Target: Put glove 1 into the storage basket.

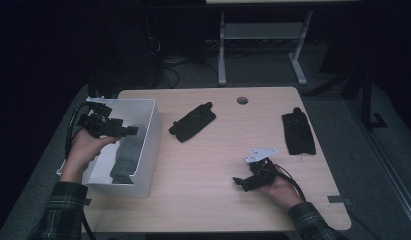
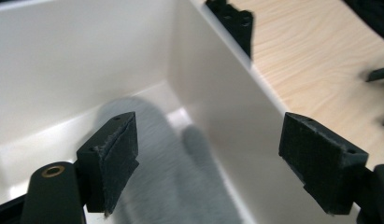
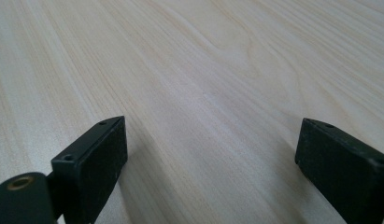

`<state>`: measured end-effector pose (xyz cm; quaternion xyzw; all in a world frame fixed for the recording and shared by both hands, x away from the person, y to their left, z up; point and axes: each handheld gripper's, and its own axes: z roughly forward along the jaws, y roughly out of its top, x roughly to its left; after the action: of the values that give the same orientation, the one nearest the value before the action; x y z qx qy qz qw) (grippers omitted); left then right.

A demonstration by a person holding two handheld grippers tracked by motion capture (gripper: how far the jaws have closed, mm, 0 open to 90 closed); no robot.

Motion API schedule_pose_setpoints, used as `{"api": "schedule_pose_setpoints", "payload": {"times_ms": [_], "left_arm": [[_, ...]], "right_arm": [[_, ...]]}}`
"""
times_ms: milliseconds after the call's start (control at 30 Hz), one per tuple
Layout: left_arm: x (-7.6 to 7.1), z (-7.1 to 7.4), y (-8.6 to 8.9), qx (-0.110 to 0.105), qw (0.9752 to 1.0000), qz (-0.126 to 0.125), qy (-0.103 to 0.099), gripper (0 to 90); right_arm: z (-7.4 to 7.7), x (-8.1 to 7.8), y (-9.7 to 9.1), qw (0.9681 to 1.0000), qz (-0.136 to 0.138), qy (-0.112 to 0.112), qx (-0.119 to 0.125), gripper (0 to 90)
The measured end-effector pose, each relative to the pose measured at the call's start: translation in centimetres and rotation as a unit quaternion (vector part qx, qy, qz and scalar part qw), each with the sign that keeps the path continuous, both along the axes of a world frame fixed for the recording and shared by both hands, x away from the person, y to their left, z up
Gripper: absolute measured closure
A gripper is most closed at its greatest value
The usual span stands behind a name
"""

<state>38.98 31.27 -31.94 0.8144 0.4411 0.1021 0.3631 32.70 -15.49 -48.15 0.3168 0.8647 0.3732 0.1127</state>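
High view: our left hand-held gripper (image 1: 133, 131), jaws apart, hangs over the glove (image 1: 127, 156) lying in the bin (image 1: 152, 145); the right (image 1: 237, 181), jaws apart, idles on the counter (image 1: 213, 165).

Glove (image 1: 127, 155) in bin (image 1: 154, 131), table's left

A grey fabric glove (image 1: 127, 156) lies in a white rectangular box (image 1: 154, 131) at the left edge of the pale wood-grain worktop (image 1: 213, 165). Two black gloves (image 1: 192, 122) (image 1: 298, 132) rest near the far edge. Both grippers (image 1: 135, 131) (image 1: 236, 182) are black with grey plates; the sleeves (image 1: 313, 225) are dark green plaid.
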Motion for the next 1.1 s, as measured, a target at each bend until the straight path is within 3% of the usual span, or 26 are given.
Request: {"api": "schedule_pose_setpoints", "payload": {"times_ms": [233,567,800,1000,1100], "left_arm": [[-1.0,1.2,-3.6,0.0,0.9989,-0.044,-0.014,18.5],[-2.7,1.5,-9.7,-0.003,0.993,-0.112,-0.036,18.5],[-4.2,-0.3,-13.5,-0.002,0.9888,-0.146,-0.032,18.5],[-5.5,-2.4,-15.6,-0.002,0.9864,-0.16,-0.039,18.2],[-6.1,-3.4,-16.5,0.021,0.9848,-0.165,-0.049,18.2]], "right_arm": [[0.0,0.0,0.0,1.0,0.0,0.0,0.001,9.1],[0.0,0.0,0.0,1.0,-0.001,0.0,0.0,9.1],[0.0,0.0,0.0,1.0,-0.001,0.0,0.0,9.2],[0.0,-0.1,0.1,1.0,0.001,-0.001,0.0,9.5],[0.0,-0.1,0.1,1.0,0.0,-0.001,0.0,9.6]]}}
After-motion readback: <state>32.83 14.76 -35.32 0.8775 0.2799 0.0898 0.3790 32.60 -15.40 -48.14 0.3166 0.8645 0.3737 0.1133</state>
